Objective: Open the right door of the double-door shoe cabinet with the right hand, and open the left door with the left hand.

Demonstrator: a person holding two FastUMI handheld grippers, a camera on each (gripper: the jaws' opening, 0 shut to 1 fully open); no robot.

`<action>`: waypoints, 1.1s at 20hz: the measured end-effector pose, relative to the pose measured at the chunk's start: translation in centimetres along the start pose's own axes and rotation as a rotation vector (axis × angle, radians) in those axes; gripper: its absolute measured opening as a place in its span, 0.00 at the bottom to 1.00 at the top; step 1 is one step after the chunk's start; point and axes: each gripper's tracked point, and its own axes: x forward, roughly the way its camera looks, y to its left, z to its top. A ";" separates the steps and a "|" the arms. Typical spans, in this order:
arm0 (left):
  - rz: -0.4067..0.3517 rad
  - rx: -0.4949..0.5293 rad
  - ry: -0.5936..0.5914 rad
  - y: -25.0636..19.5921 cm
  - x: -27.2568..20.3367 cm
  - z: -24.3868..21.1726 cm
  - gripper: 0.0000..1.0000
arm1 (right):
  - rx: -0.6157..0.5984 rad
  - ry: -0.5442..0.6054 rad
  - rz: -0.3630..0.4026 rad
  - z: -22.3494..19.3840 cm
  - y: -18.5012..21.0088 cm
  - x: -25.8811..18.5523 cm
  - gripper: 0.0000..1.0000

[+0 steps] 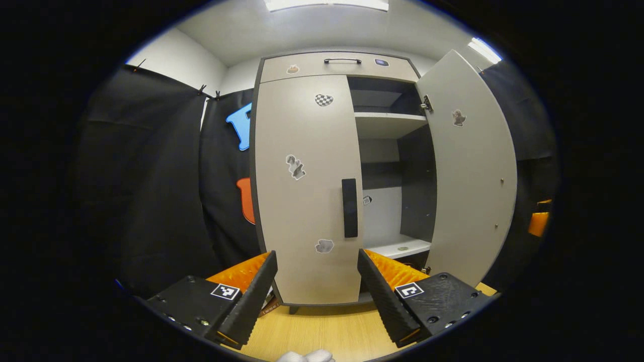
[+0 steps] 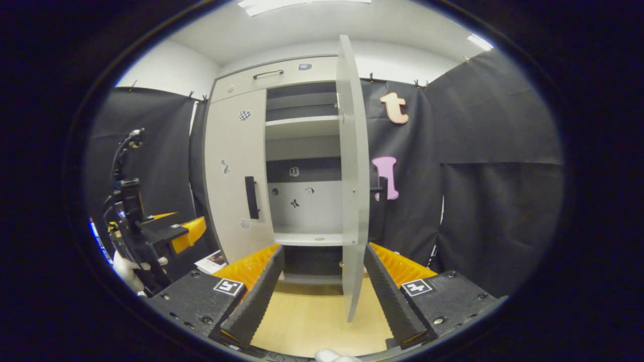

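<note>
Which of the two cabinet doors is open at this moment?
The right door is open, swung out so the shelves show. The left door, the one with the black handle, is shut flat against the cabinet.

Ahead of me the shoe cabinet [image 1: 322, 181] stands on the floor [image 1: 327, 327], the booth wall behind and to both sides of it. A drawer [image 1: 337, 66] runs across the top, above both doors. The left door [image 1: 302, 191] lies closed, its handle [image 1: 349, 207] at its inner edge. The right door [image 1: 470, 171] stands swung out toward me, away from the shelves [image 1: 390, 120] inside. My left claw [image 1: 317, 291] sits before the left door, apart from it. My right claw [image 2: 324, 291] sits before the open compartment, the right door's edge between its fingers' line of sight.
</note>
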 end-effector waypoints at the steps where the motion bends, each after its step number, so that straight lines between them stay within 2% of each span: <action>1: -0.010 -0.015 -0.013 -0.5 1.4 0.5 0.96 | -0.004 0.002 0.000 -0.2 -0.1 0.1 0.99; 4: -0.022 -0.035 -0.039 -1.5 5.3 1.8 0.96 | 0.007 0.002 -0.006 -0.2 -0.3 0.7 0.99; 9: -0.036 -0.008 -0.057 -3.1 11.4 2.6 0.96 | -0.005 -0.003 -0.030 0.2 -0.9 2.0 0.99; 14: -0.059 -0.001 -0.039 -4.4 16.2 1.6 0.96 | -0.013 0.013 -0.060 -0.2 -2.0 2.8 0.99; 21: -0.065 -0.025 0.004 -5.1 19.5 -0.6 0.96 | -0.037 0.006 -0.091 0.2 -2.8 2.9 0.99; 22: -0.068 -0.028 0.010 -5.1 19.7 -0.8 0.93 | -0.038 0.007 -0.090 0.3 -3.0 3.1 0.99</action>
